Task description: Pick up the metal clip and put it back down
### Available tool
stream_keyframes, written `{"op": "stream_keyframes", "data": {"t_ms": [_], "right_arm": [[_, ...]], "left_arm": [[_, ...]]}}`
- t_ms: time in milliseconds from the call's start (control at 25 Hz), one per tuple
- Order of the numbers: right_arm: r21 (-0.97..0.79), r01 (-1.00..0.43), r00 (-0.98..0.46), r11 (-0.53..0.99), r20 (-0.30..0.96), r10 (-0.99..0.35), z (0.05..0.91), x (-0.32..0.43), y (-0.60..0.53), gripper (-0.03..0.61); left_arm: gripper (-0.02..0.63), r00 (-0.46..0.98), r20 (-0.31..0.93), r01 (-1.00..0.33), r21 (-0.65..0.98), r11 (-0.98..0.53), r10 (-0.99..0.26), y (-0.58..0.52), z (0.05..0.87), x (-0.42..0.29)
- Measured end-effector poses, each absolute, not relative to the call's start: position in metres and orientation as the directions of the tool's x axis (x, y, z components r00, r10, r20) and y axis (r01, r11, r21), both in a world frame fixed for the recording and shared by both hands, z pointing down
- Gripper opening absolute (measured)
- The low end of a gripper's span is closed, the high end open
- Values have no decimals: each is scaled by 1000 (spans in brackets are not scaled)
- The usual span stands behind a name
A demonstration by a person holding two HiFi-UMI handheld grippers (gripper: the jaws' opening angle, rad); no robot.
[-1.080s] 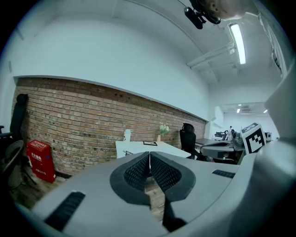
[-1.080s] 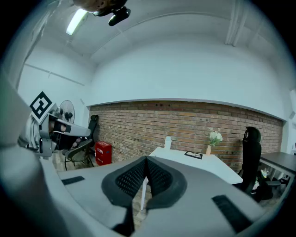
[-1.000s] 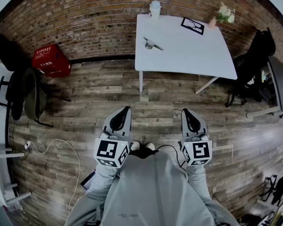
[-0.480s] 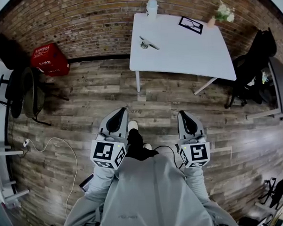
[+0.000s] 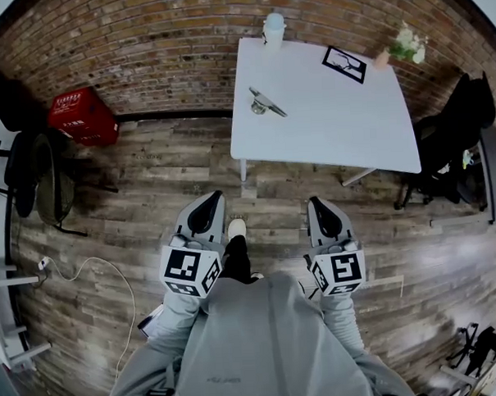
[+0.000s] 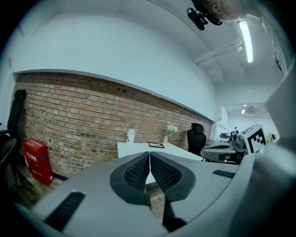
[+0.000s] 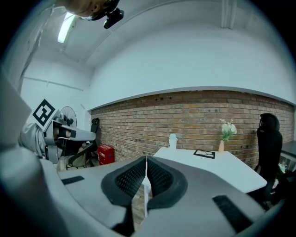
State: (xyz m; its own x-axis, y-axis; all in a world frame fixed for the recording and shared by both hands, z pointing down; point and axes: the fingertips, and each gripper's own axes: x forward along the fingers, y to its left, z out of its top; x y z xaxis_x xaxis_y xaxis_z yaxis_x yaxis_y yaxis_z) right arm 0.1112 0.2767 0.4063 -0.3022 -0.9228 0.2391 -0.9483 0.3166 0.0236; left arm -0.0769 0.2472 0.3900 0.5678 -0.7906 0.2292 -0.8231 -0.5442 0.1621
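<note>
The metal clip [image 5: 266, 101] lies on the near left part of the white table [image 5: 343, 115], a long silver arm with a round end. Both grippers hang well short of it, over the wooden floor in front of the person. My left gripper [image 5: 210, 200] is shut with nothing in it, its dark pads [image 6: 141, 170] pressed together in the left gripper view. My right gripper [image 5: 317, 204] is shut too and empty; its pads [image 7: 156, 177] meet at a thin seam. The clip does not show in either gripper view.
On the table stand a white cup [image 5: 273, 26], a black-framed card [image 5: 345, 63] and a small vase of flowers [image 5: 404, 45]. A red crate [image 5: 83, 116] sits by the brick wall. Dark chairs stand at left [image 5: 42, 173] and right [image 5: 454, 135]. A white cable [image 5: 95, 257] trails on the floor.
The person has stepped towards the table, which now sits a little lower and nearer in the head view. A white shoe shows between the grippers. Both grippers stay shut.
</note>
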Motion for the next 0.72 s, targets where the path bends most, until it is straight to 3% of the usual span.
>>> {"op": "stream_keyframes", "data": {"t_ms": [360,720], "right_arm": [[11,-958,-277,287,223,-935,392,98,165,25],[5,-973,-221,233,289,-931,403,100,124,25]], "left_arm": [[28,599,226,-800,172,-574,-768,131,385,-90],[28,628,265,-778,210,-592,-731,79,402,-91]]}}
